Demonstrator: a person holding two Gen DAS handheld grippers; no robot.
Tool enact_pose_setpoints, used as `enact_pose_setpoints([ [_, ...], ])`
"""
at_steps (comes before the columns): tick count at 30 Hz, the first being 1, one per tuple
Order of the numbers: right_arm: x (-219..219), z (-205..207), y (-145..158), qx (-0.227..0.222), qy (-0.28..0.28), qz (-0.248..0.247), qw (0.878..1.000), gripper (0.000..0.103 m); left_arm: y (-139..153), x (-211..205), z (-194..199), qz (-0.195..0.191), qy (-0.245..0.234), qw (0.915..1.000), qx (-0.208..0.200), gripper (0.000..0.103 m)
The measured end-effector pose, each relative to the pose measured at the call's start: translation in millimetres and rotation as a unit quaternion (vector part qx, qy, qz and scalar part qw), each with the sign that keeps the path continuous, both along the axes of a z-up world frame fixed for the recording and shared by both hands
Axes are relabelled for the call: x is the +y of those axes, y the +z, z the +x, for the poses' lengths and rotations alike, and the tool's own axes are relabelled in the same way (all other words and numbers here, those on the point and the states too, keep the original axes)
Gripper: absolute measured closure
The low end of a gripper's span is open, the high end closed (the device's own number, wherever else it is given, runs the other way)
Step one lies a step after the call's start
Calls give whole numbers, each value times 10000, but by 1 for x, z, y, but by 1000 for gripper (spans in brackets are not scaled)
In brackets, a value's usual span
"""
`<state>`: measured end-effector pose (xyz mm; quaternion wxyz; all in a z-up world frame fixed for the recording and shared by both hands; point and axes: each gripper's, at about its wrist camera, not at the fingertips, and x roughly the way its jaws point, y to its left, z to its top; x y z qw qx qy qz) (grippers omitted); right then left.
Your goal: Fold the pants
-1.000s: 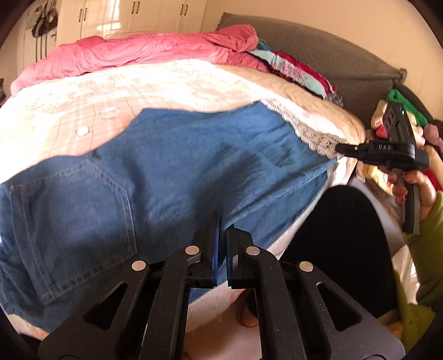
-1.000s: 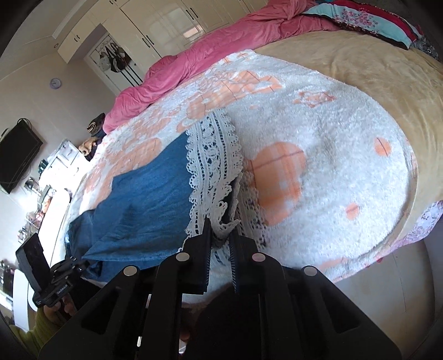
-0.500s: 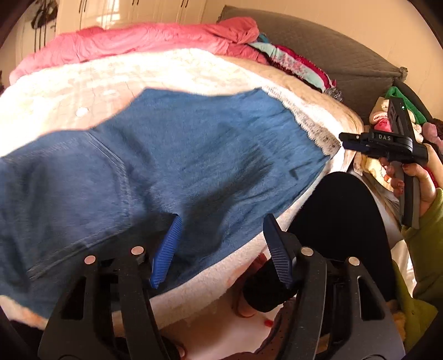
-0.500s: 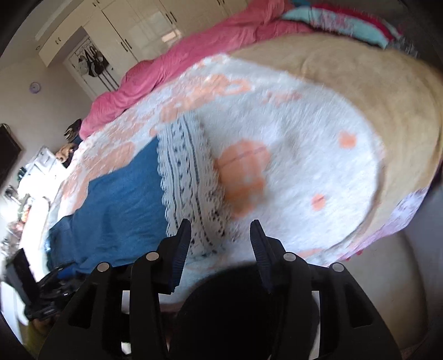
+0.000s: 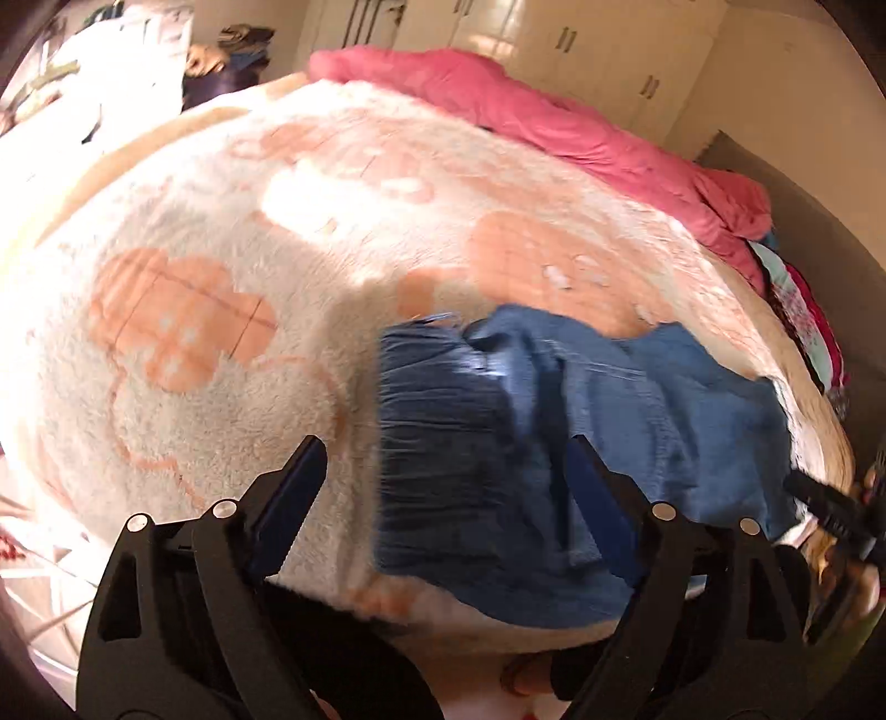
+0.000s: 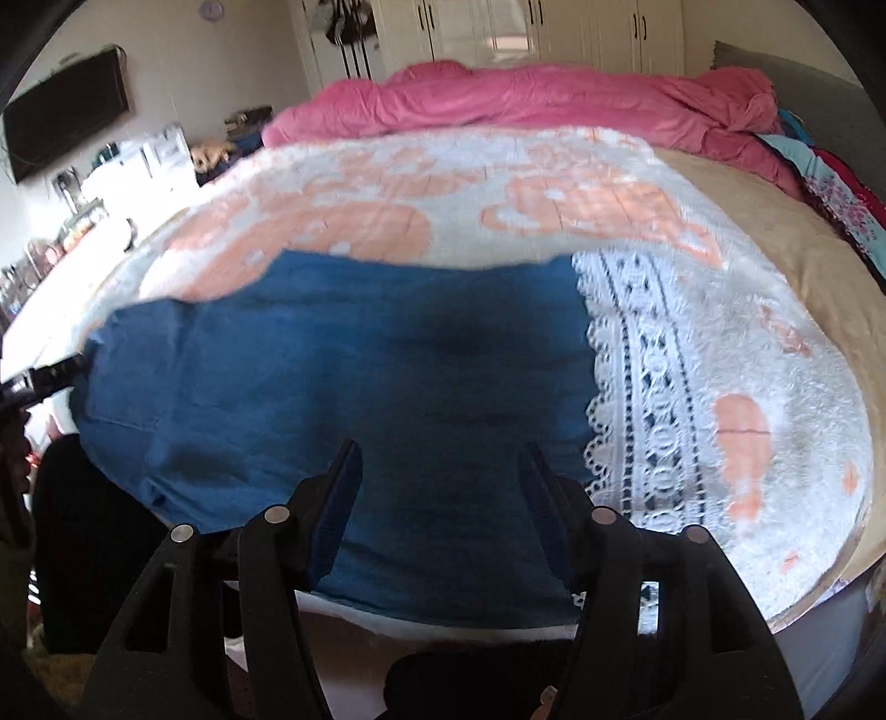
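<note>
pants (image 6: 354, 376) are blue denim, spread flat across the near edge of our bed, on the white fleece blanket (image 5: 210, 266) with orange prints. white lace hem (image 6: 637, 387) sits at the right end of the denim; waist end is bunched at the left, motion-blurred in the left wrist view. our left gripper (image 5: 443, 487) has its jaws spread wide, nothing between them, hovering over the waist end (image 5: 437, 421). our right gripper (image 6: 443, 487) is likewise spread wide and empty, over the leg section just left of the lace. can't tell if either one touches the cloth. pink duvet (image 6: 526, 94) is heaped along the far side of the bed, white wardrobes (image 6: 554, 27) behind it.
</note>
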<state>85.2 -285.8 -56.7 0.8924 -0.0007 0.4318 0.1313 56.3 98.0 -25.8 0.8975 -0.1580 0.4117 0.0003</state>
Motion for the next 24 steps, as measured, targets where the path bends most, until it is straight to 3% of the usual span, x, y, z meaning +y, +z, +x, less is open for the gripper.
enact_pose_setpoints([
  [2,-2,3,-15,230,-61,-100,9997,46,-10,2,10,-261,-4,9996,72,22],
  [3,-3,2,-19,253,-55,-118,9996,46,-15,-1,15,-338,-42,9994,90,30],
  [4,-4,0,-20,229,-39,-112,9997,46,-17,-6,18,-306,-81,9995,66,50],
  [5,-5,-1,-21,221,-26,-91,9997,45,-17,-9,19,-128,-50,9999,69,54],
  [6,-6,-3,-21,239,-19,-61,9997,45,-17,-13,20,-34,-79,10000,26,66],
  [7,-9,-4,-21,257,-15,-25,9997,45,-10,-12,20,-137,-167,9997,-113,68],
  [9,-11,-6,-21,285,-8,20,9996,45,6,-7,19,-185,-168,9993,-277,69],
  [11,-12,-7,-21,285,1,40,9996,45,16,6,15,74,-29,9993,-364,69],
  [13,-11,-8,-22,267,2,29,9996,45,3,14,20,150,-81,9998,-76,68],
  [16,-9,-8,-23,252,8,-13,9997,44,-20,16,23,-65,-57,9998,200,63],
  [18,-9,-9,-21,263,25,-30,9996,44,-9,18,12,-78,18,10000,-20,58],
  [21,-11,-16,-8,158,50,94,9998,44,20,8,-5,423,106,9982,-421,52],
  [24,-7,-22,4,-40,221,189,9996,44,46,-25,-13,337,-392,9958,-759,50],
])
